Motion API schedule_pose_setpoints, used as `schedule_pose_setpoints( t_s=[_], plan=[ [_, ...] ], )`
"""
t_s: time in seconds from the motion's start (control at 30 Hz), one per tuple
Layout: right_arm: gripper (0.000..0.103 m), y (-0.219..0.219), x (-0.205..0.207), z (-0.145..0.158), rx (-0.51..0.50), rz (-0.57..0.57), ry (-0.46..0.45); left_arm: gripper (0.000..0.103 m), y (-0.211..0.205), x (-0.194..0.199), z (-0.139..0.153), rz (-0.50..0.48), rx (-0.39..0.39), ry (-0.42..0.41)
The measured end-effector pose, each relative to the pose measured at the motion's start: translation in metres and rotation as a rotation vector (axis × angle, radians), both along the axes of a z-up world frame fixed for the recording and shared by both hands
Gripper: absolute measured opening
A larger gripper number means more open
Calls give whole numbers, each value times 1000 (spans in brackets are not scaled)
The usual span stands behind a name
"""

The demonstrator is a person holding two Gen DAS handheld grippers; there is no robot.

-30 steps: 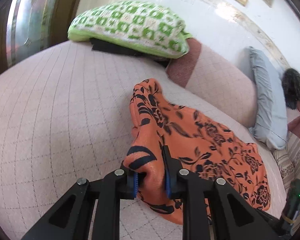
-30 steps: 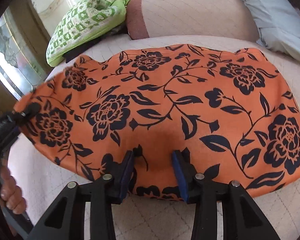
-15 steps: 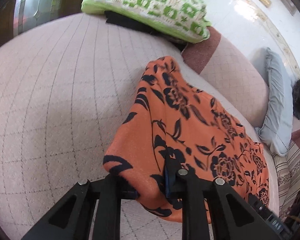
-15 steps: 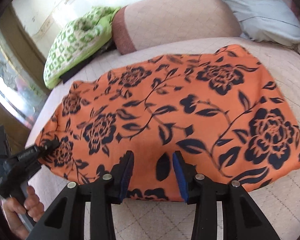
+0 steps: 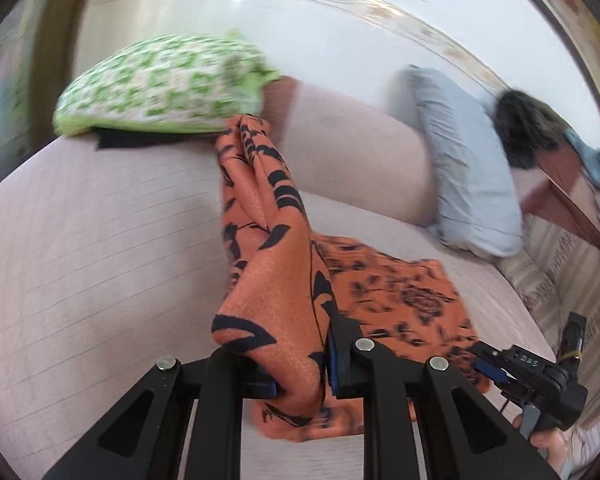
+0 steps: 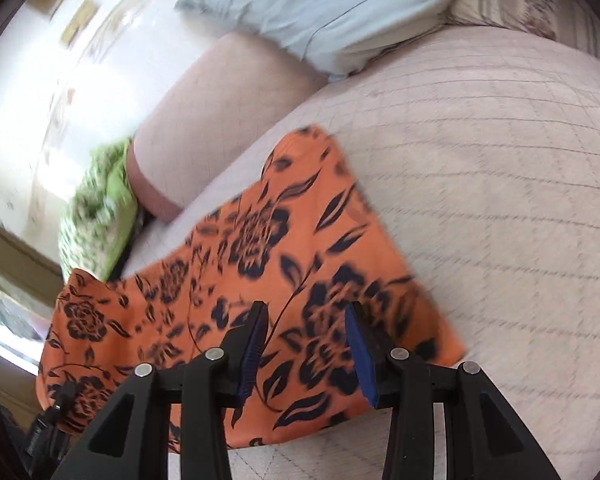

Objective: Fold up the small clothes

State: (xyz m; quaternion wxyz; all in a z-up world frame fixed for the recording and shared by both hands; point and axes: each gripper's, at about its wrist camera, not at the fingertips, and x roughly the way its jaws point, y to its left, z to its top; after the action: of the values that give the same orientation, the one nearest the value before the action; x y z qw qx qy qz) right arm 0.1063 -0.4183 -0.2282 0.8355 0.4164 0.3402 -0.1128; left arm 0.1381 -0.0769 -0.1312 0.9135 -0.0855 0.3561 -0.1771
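Note:
An orange cloth with black flowers (image 5: 284,280) lies on the pink quilted bed (image 5: 100,240). My left gripper (image 5: 300,368) is shut on one end of it, and that end rises in a narrow upright fold above the bed. The rest (image 6: 260,264) lies flat. My right gripper (image 6: 308,344) hovers over the near edge by the right corner; its jaws stand apart and the cloth shows flat between them. In the left wrist view the right gripper (image 5: 488,364) sits at the cloth's far corner. The left gripper (image 6: 56,404) shows dark at the lifted end.
A green and white pillow (image 5: 160,84) lies at the head of the bed, with a pink bolster (image 5: 352,160) and a pale blue pillow (image 5: 460,184) beside it. A dark furry thing (image 5: 528,132) sits behind. A hand (image 5: 552,444) holds the right gripper.
My left gripper has lifted its end of the cloth off the bed and carried it toward the other end. My right gripper has rolled and shifted toward the cloth's right corner.

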Motion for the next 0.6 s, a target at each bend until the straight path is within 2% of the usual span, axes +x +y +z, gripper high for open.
schedule_pose_setpoints(
  t_s=[0.07, 0.13, 0.27, 0.37, 0.43, 0.5, 0.57, 0.6],
  plan=[
    [44, -13, -9, 2, -8, -28, -17, 18, -33, -3, 9, -62, 16, -13],
    [44, -33, -21, 0, 36, -71, -51, 18, -72, -9, 13, -128, 42, -31],
    [44, -69, -44, -5, 75, -173, -77, 18, -155, -12, 5, -252, 54, -23],
    [44, -92, -55, -13, 124, -238, -80, 18, -217, -16, -24, -344, 74, 35],
    [44, -101, -59, -16, 140, -268, -77, 23, -247, -18, -53, -409, 124, 109],
    [45, -108, -60, -19, 158, -285, -73, 29, -253, -18, -74, -436, 176, 214],
    [46, -107, -56, -20, 190, -276, -70, 35, -235, -20, -65, -472, 122, 215],
    [49, -106, -53, -21, 211, -258, -69, 46, -225, -21, -56, -477, 108, 194]
  ],
)
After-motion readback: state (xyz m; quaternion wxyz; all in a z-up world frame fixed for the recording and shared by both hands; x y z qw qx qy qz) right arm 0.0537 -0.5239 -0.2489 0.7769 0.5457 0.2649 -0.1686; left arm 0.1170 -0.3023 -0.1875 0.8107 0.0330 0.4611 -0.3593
